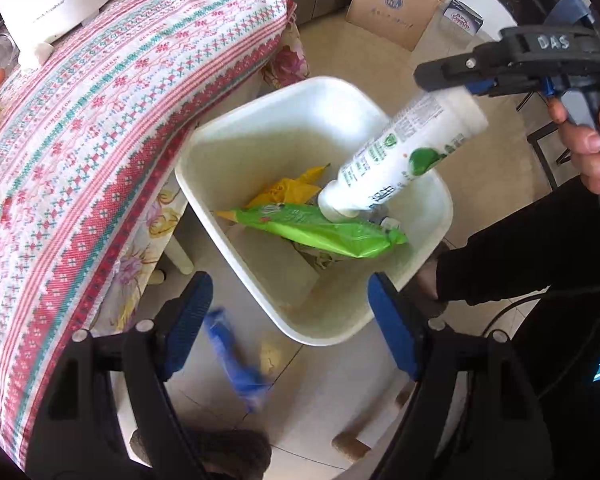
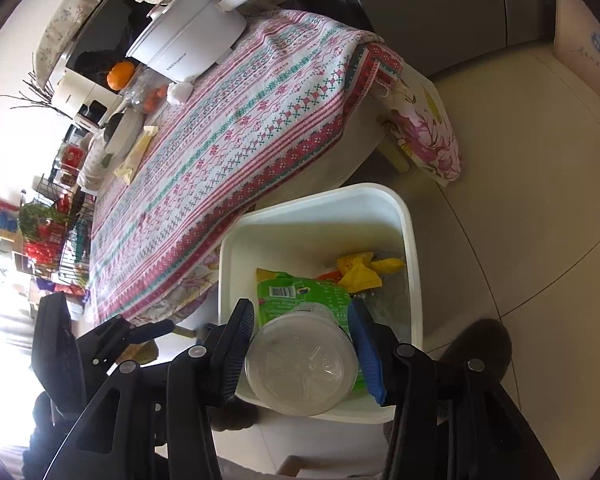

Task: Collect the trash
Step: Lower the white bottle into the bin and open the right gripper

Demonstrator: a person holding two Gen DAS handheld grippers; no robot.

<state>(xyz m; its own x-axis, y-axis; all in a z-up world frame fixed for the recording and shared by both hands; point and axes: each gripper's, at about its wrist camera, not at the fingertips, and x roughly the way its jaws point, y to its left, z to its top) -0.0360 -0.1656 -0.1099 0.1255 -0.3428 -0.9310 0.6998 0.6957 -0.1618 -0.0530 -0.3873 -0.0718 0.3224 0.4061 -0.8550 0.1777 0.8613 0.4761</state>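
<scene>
The white bottle (image 1: 404, 156) is pinched near its base by the right gripper (image 2: 304, 354) and held tilted, cap end down, over the white bin (image 1: 204, 184), the cap just above or touching the green bag (image 1: 320, 230) already in the bin (contact cannot be confirmed). In the right wrist view the bottle's clear bottom is seen clamped between the two pads, well inside the bin's outline. A yellow wrapper (image 1: 288, 190) lies in the bin behind the green bag, toward the far wall. The left gripper (image 1: 290, 320) is spread and empty, held over the bin's near rim. Outside the bin, on the floor by its near corner, a blue wrapper (image 1: 236, 364) is seen (blurred), plus a pale scrap (image 1: 270, 356) beside it; both are judged to be uncollected trash. The table with the patterned cloth (image 1: 100, 128) overhangs the bin's left side. Risks as judged: if the bottle is released at this tilt, it could skid off the slick green bag and roll against the bin wall, or bounce out if dropped from too high; the bin could be nudged by the spread left fingers near its rim; the blue wrapper, thin and flat on tile, could slip when a pinch is attempted.
</scene>
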